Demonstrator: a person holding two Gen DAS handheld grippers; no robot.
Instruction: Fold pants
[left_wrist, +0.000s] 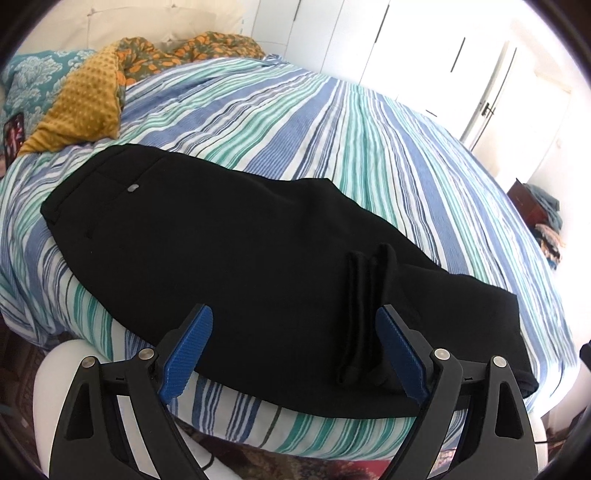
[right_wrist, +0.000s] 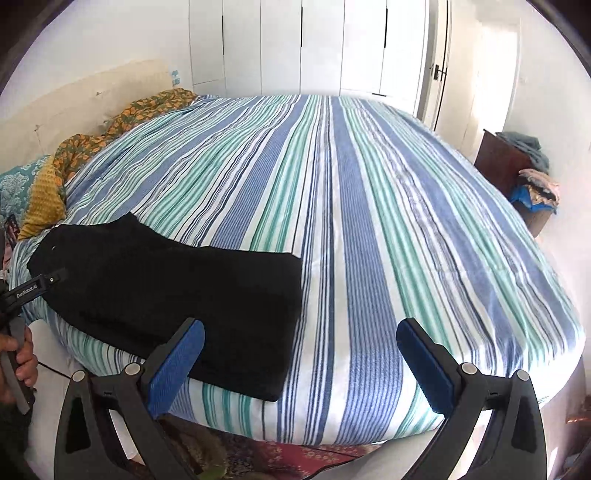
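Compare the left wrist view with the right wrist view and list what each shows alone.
Only the left wrist view shows the pants' waist button and a bunched ridge of cloth. Only the right wrist view shows the left gripper from outside and the hand holding it. Both show the black pants, the striped bedspread, the mustard pillow and open jaws.

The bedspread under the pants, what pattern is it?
Blue, teal and white stripes, clearest in the right wrist view.

Striped bed (right_wrist: 369, 221), white wardrobe doors (right_wrist: 295, 44), bright daylight, patterned rug (right_wrist: 295, 458).
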